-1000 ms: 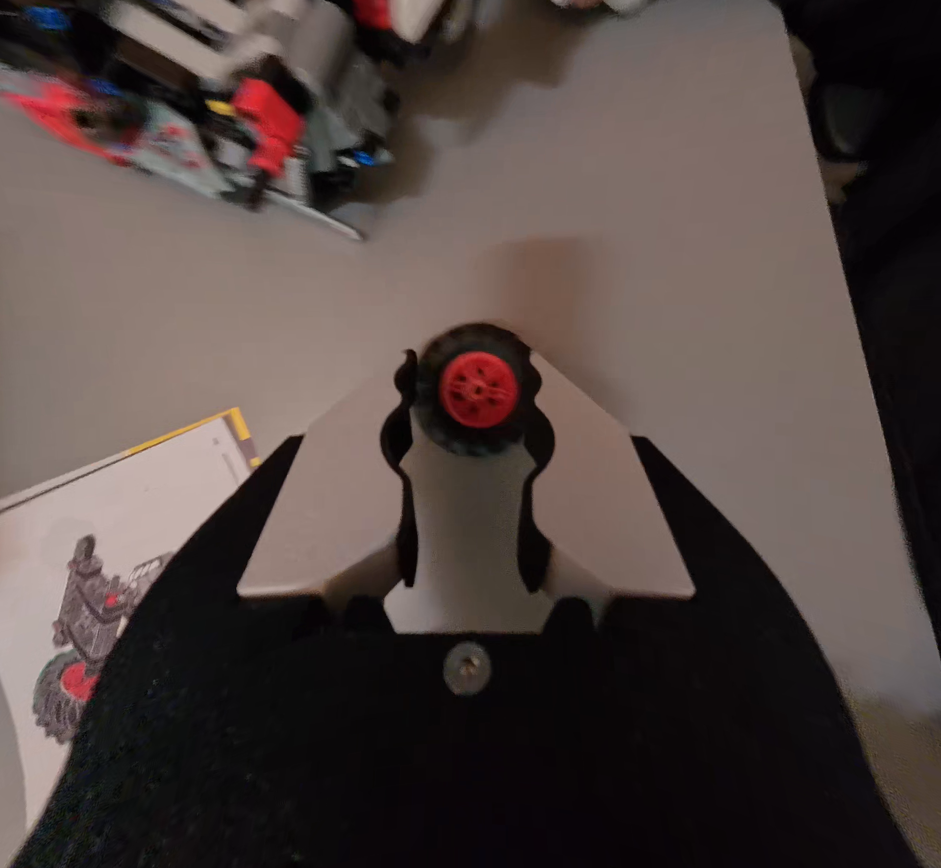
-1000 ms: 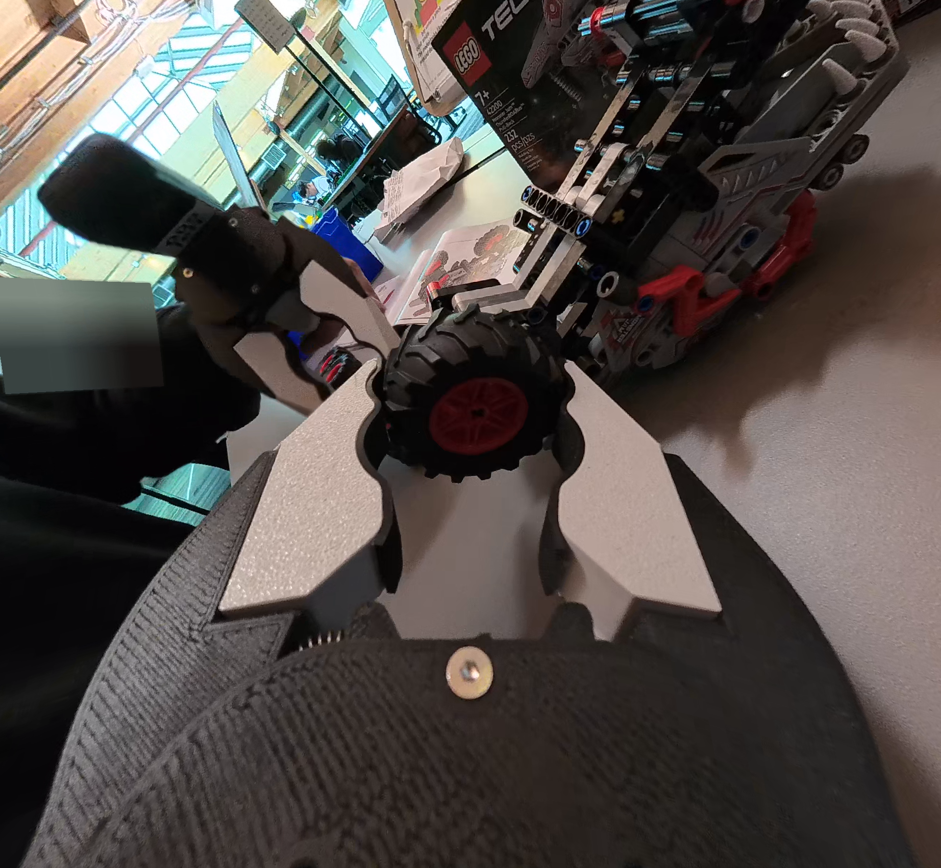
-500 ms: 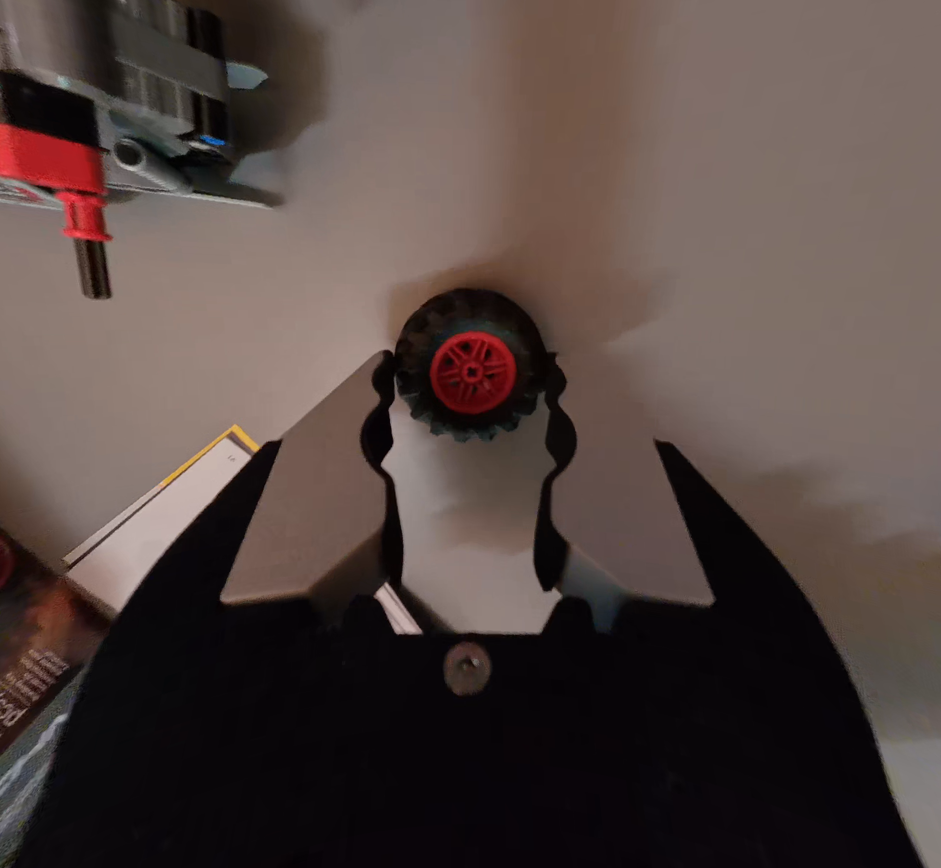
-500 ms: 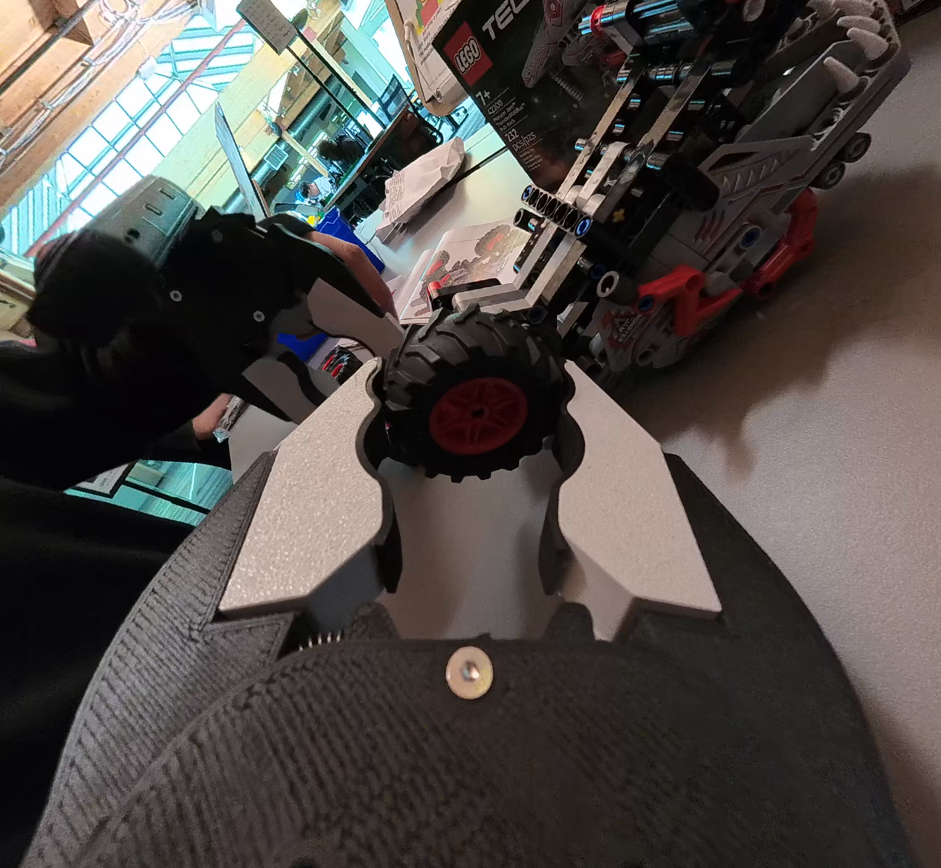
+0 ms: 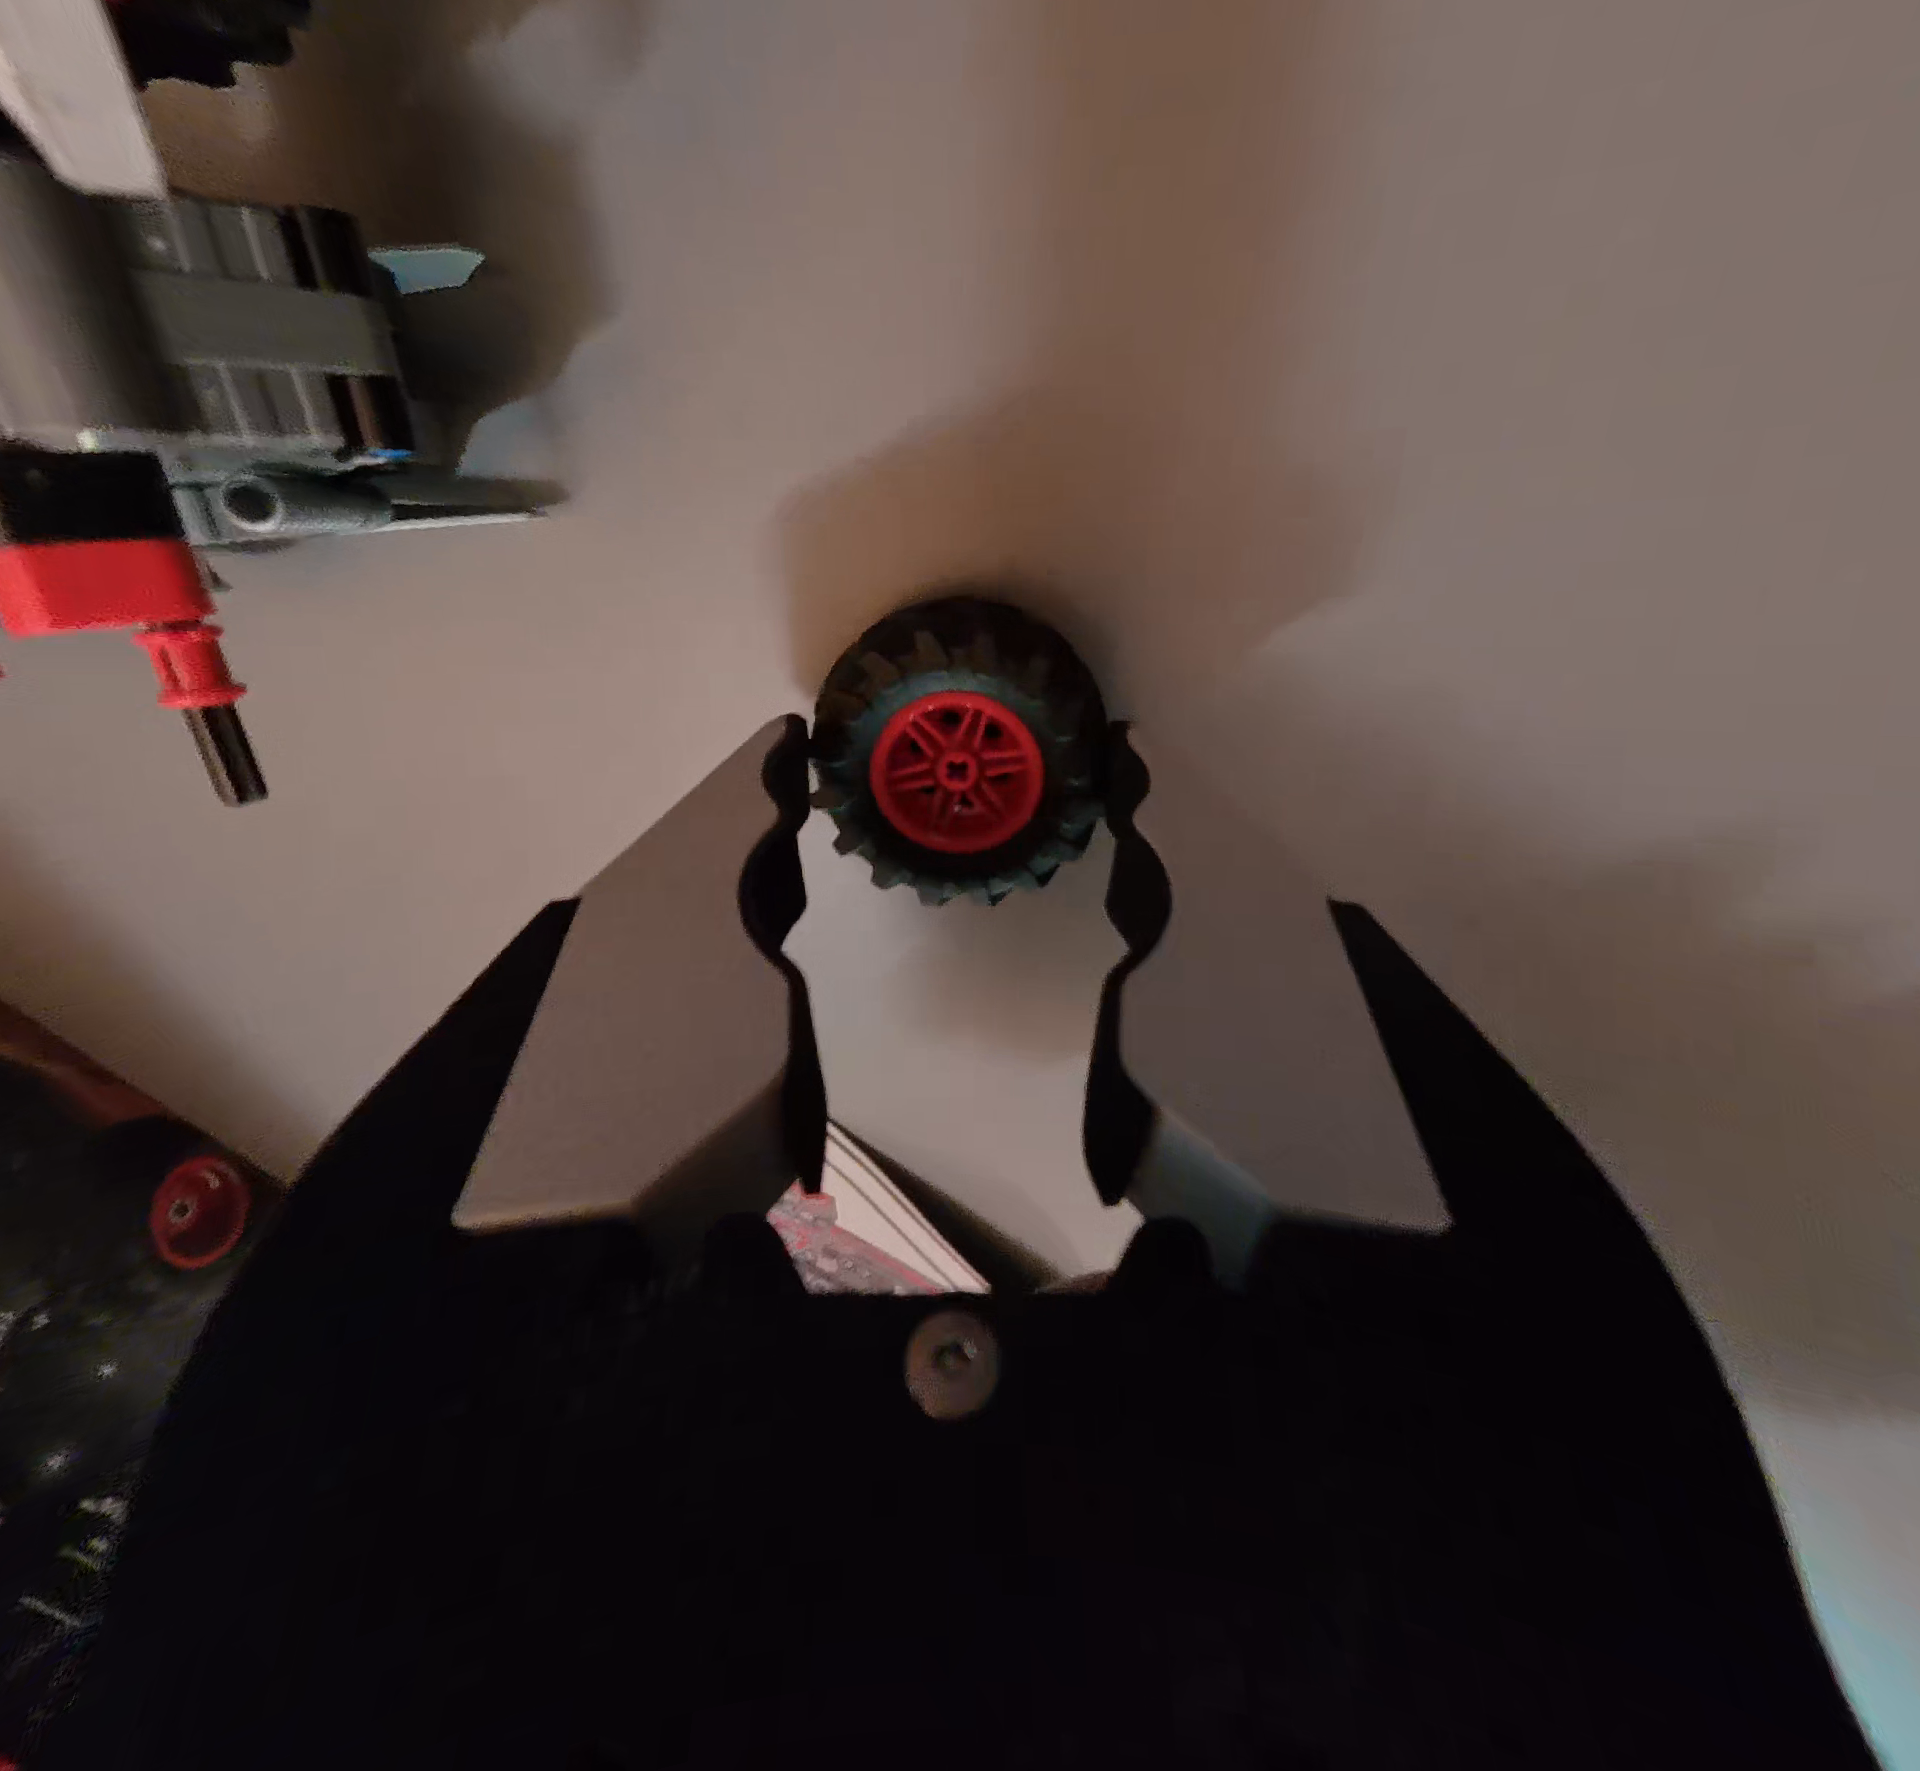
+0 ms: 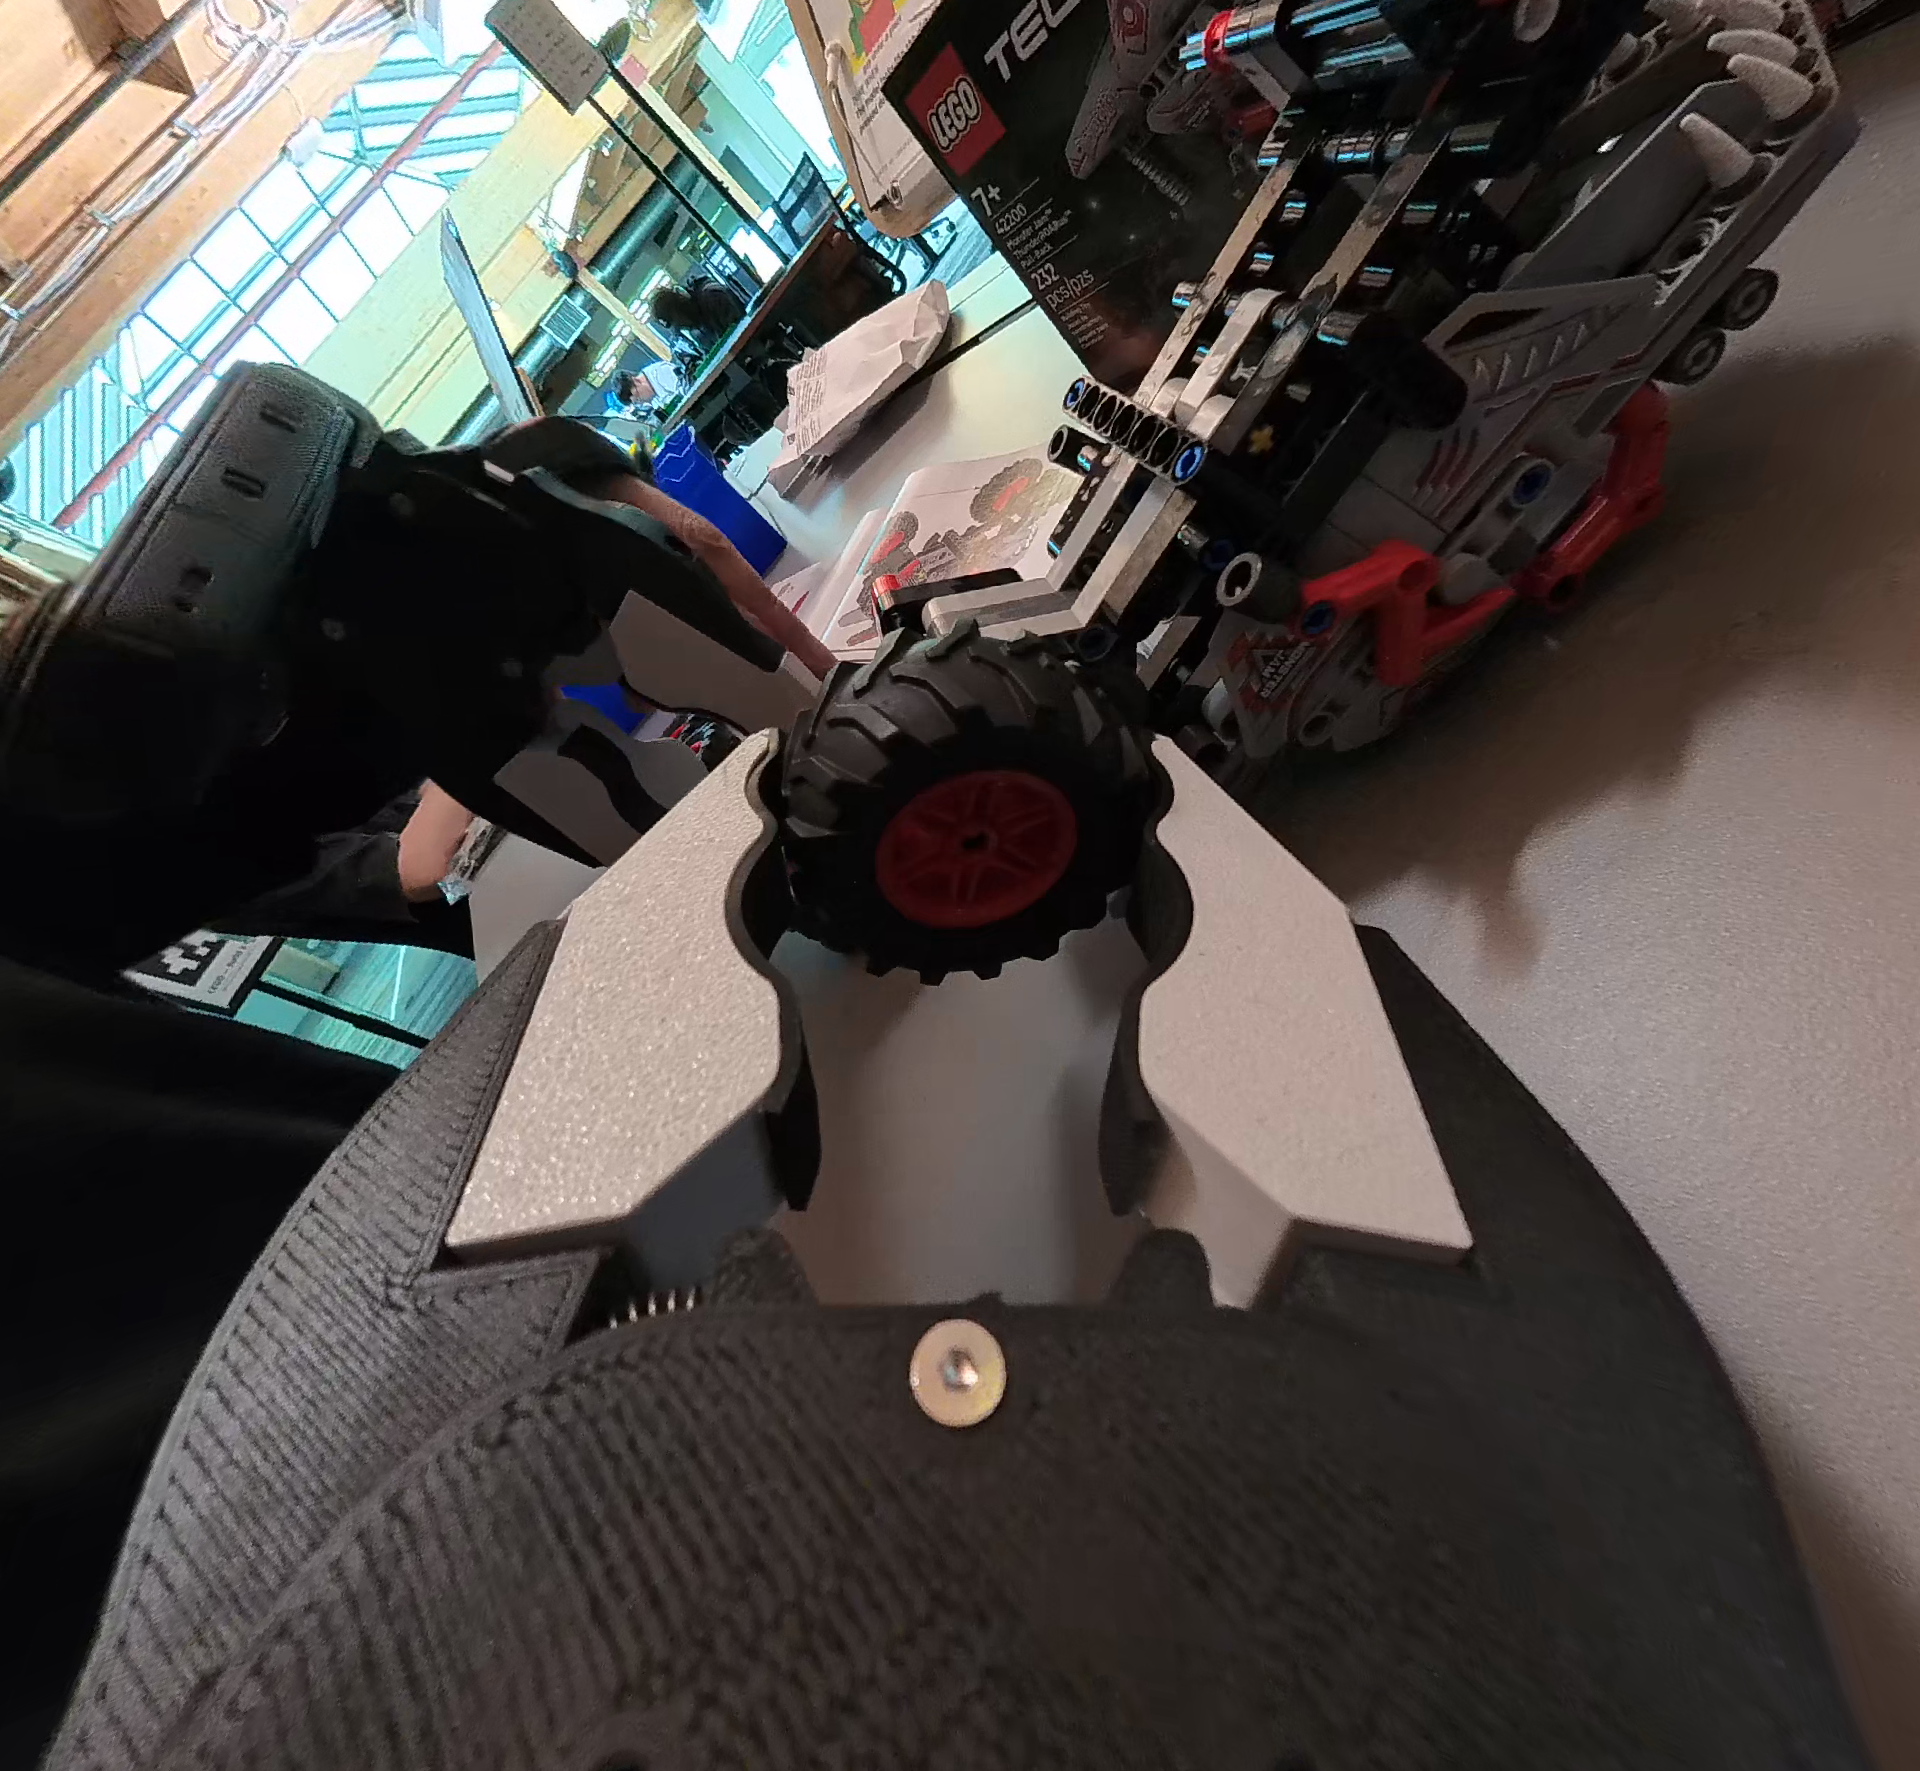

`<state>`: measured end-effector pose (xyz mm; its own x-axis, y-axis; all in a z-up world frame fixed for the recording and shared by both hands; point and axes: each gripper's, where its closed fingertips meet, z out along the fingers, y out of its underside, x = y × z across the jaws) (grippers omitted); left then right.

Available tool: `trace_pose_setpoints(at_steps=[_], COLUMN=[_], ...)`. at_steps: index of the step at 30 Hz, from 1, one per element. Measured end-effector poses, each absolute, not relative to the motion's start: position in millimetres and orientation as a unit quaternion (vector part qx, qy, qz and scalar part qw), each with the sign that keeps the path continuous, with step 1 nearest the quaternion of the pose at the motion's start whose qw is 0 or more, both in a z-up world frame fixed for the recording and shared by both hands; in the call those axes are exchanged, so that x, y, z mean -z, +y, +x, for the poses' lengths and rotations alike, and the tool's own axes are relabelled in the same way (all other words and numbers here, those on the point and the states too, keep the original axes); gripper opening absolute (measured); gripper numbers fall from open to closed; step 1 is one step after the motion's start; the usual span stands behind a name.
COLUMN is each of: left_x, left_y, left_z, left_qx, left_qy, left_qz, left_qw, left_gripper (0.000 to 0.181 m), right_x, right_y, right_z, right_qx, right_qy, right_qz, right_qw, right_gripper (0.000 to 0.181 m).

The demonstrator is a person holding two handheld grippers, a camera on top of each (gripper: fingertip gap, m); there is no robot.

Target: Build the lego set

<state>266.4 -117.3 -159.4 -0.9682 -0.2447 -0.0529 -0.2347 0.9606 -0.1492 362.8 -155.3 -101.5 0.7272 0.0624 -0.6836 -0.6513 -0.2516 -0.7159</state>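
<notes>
Left wrist view: left gripper (image 5: 958, 776) fingers pinching a small wheel (image 5: 956, 753), red hub and axle toward the camera

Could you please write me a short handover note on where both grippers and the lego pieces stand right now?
Left gripper: shut on a small wheel, red hub facing the camera, above the bare table.
Right gripper: shut on a big wheel, held close to the truck.
Truck stands on the table, its box behind and the booklet lying open beside it.
Done: body built, both wheels picked up.
Left: push each wheel onto an axle; one bare axle shows in the left view.
</notes>
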Motion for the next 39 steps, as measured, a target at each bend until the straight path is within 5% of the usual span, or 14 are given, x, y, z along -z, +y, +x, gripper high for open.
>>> trace_pose_setpoints(at_steps=[22,31,39], left_x=[169,109,85], left_y=[-115,-117,-115], left_z=[266,323,343], left_qx=[0.03,0.52,0.687], left_qy=[0.995,0.731,0.536], left_qz=[-0.092,-0.432,-0.468], left_qw=[-0.004,-0.091,-0.147], left_gripper=[0.057,0.058,0.058], right_x=[101,100,99], right_y=[-157,-157,-157], right_z=[363,366,365], right_qx=[-0.309,-0.297,-0.302], right_qy=[0.204,0.207,0.204], right_qz=[-0.726,-0.726,-0.724], right_qw=[0.579,0.585,0.585], right_gripper=[0.064,0.065,0.065])
